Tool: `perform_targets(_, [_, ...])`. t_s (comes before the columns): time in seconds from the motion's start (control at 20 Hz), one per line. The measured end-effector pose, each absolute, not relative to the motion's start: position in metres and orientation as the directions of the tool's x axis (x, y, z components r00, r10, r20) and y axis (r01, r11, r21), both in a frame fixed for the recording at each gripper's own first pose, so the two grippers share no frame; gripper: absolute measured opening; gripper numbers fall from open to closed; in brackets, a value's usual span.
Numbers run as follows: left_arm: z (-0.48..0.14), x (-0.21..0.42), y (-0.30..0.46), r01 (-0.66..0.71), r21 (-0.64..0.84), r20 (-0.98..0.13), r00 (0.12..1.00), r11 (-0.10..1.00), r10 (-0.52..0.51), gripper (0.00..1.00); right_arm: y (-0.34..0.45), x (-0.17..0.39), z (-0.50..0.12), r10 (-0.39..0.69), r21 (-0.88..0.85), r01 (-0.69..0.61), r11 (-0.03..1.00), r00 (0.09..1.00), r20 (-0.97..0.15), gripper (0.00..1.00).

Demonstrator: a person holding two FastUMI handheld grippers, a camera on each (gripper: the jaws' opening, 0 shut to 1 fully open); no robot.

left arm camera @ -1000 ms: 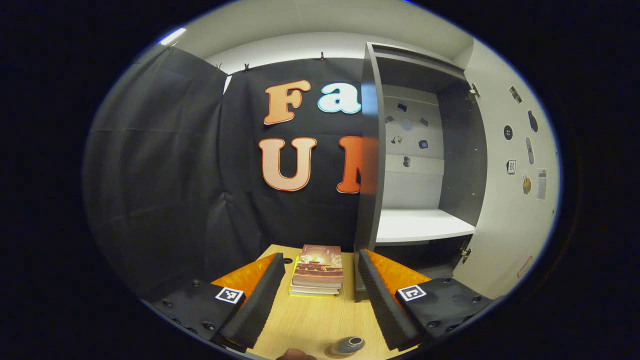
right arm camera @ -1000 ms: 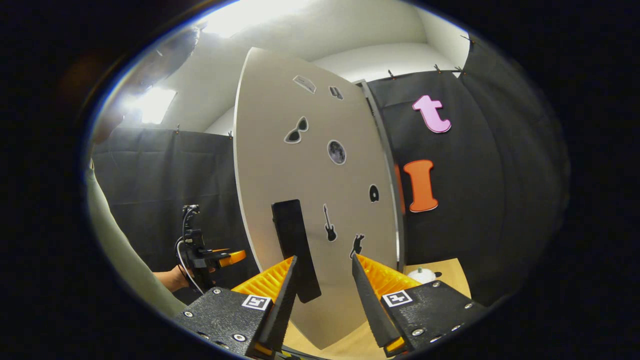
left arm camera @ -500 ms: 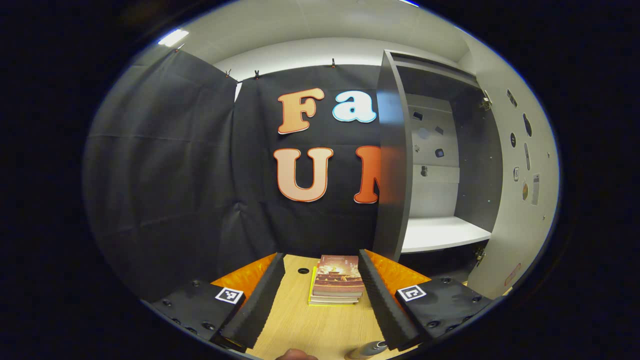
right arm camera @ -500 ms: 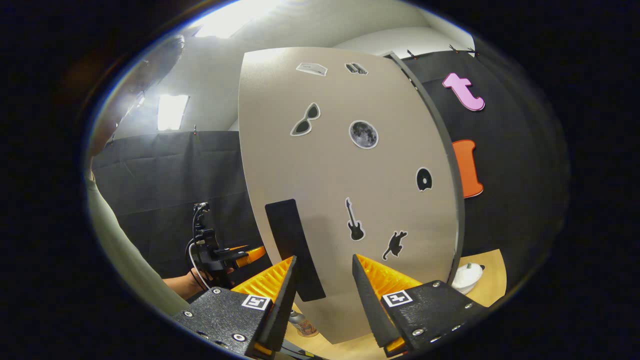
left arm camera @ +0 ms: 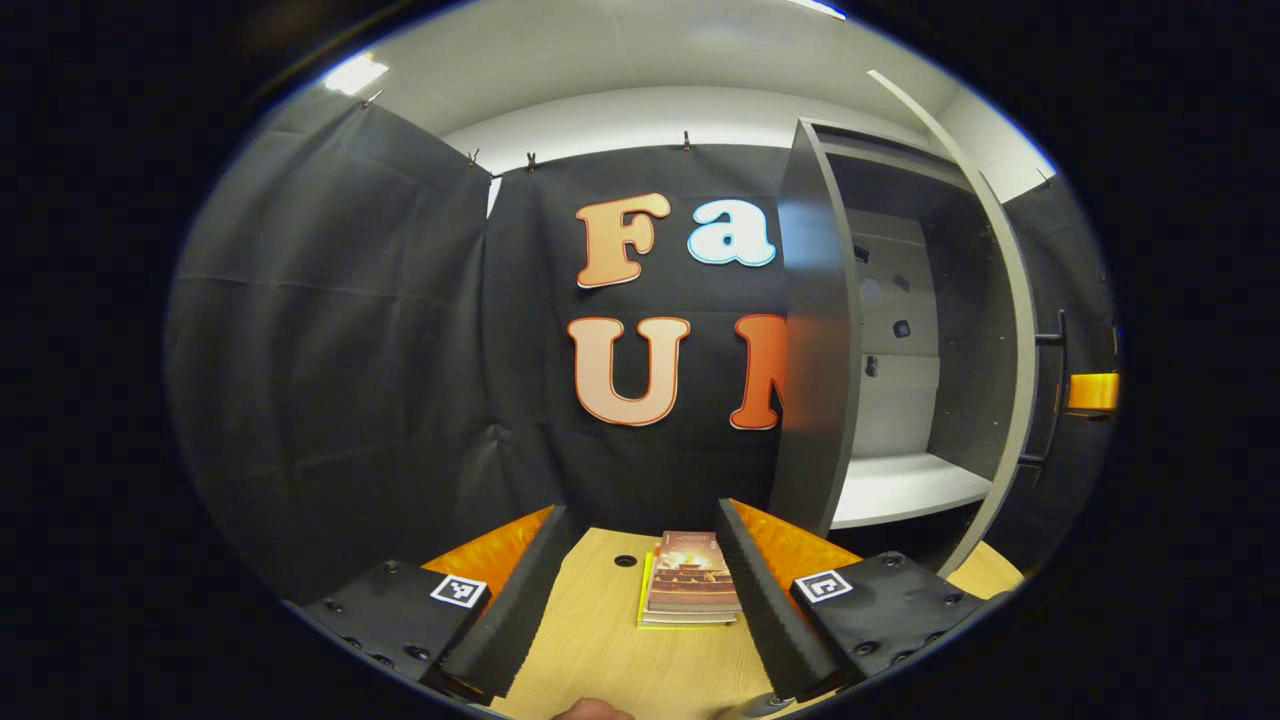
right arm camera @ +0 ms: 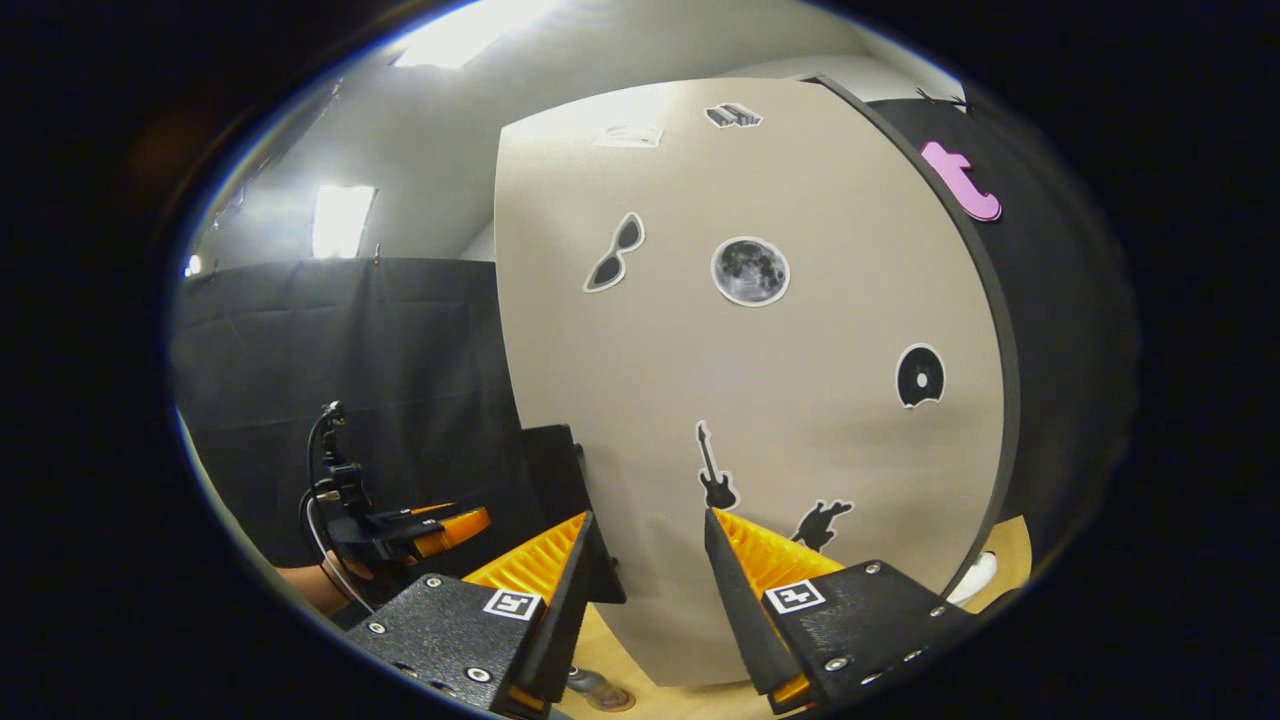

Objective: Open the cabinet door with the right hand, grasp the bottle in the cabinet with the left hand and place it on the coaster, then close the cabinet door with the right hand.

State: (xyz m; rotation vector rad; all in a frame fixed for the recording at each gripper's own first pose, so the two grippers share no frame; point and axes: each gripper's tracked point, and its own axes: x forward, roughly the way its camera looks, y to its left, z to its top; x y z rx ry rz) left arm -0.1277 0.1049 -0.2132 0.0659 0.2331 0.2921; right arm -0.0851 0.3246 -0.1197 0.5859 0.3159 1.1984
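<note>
Two spread grippers: our right gripper [right arm camera: 645,590] stands just before the half-swung cabinet door [right arm camera: 760,400], fingers apart and pinching nothing, nearer it than the empty, spread left gripper [left arm camera: 640,590].

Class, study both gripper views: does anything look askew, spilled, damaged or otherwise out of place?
Nothing stands out. The cabinet door stands partly open, which fits the task. The stack of books lies flat on the wooden table, and the white shelf inside the cabinet is bare. No spill or damage shows.

stacked books [left arm camera: 690,590] (yellow underneath), wooden table [left arm camera: 600,650]
</note>
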Motion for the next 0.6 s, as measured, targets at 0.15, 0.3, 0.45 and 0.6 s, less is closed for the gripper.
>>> perform_targets(0.15, [-0.215,-0.127,0.110,-0.279,0.091,-0.216,0.932,0.956,0.292,0.96,0.338,-0.086,-0.120,0.937,0.559,-0.791,0.247,0.341,0.069,0.67])
perform_targets(0.3, [-0.214,-0.125,0.114,-0.276,0.095,-0.208,0.934,0.956,0.291,0.96,0.342,-0.084,-0.119,0.926,0.532,-0.797,0.286,0.372,0.060,0.67])
perform_targets(0.45, [-0.210,-0.119,0.114,-0.273,0.084,-0.197,0.938,0.958,0.284,0.96,0.343,-0.081,-0.118,0.912,0.498,-0.799,0.335,0.409,0.043,0.68])
perform_targets(0.6, [-0.215,-0.111,0.102,-0.260,0.045,-0.209,0.942,0.965,0.264,0.94,0.346,-0.079,-0.118,0.895,0.473,-0.791,0.388,0.446,0.011,0.70])
